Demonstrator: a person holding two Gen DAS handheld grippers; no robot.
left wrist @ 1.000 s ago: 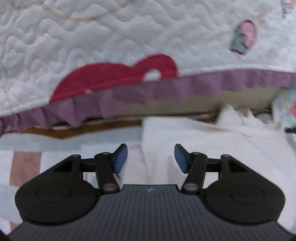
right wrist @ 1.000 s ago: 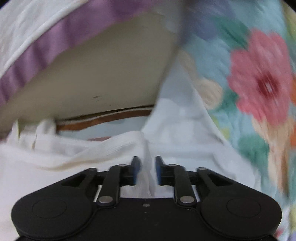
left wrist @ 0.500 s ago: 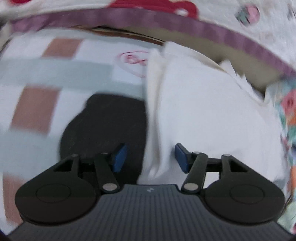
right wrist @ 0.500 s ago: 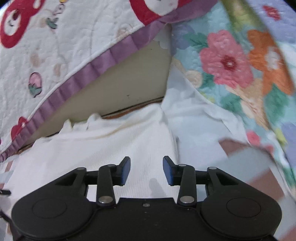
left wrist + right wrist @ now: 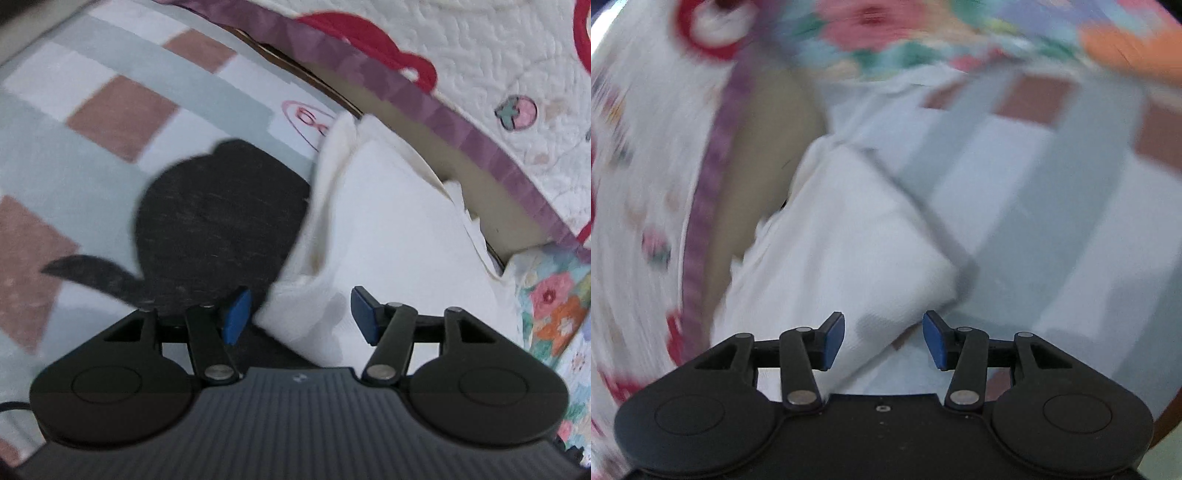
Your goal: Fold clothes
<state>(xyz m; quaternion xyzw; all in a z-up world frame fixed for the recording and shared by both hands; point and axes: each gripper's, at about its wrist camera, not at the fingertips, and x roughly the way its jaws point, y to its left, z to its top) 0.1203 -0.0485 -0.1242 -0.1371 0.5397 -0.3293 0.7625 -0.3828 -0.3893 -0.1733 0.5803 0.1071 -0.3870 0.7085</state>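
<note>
Nearest in the left wrist view, the left gripper [image 5: 298, 315] hangs over the near corner of one folded white garment [image 5: 388, 236]. Its two blue pads [image 5: 364, 314] stand apart and the jaws are opening; the garment's corner lies between and below them, and neither pad presses on it. Just left of that corner, one dark garment [image 5: 218, 229] lies flat, with a thin dark strip trailing off to its left. The white garment's left edge overlaps the dark one's right side.

Both pieces rest on a checked bedsheet [image 5: 92, 122] of pale green, white and brown squares, which bears one pink oval printed mark beyond the dark garment. Farther back, one white quilt [image 5: 498, 74] with a purple ruffled border, red shapes and one strawberry motif runs across the top. At the far right edge lies one floral quilt [image 5: 554, 306].

In the blurred right wrist view, the right gripper [image 5: 884, 341] also has its two blue pads [image 5: 932, 341] spread and its jaws opening, over the other near corner of the white garment [image 5: 846, 240]. Cloth shows between the pads, untouched by either. The bedsheet [image 5: 1034, 221] extends to the right. The white quilt [image 5: 646, 166] curves along the left, and the floral quilt [image 5: 886, 33] crosses the top.
</note>
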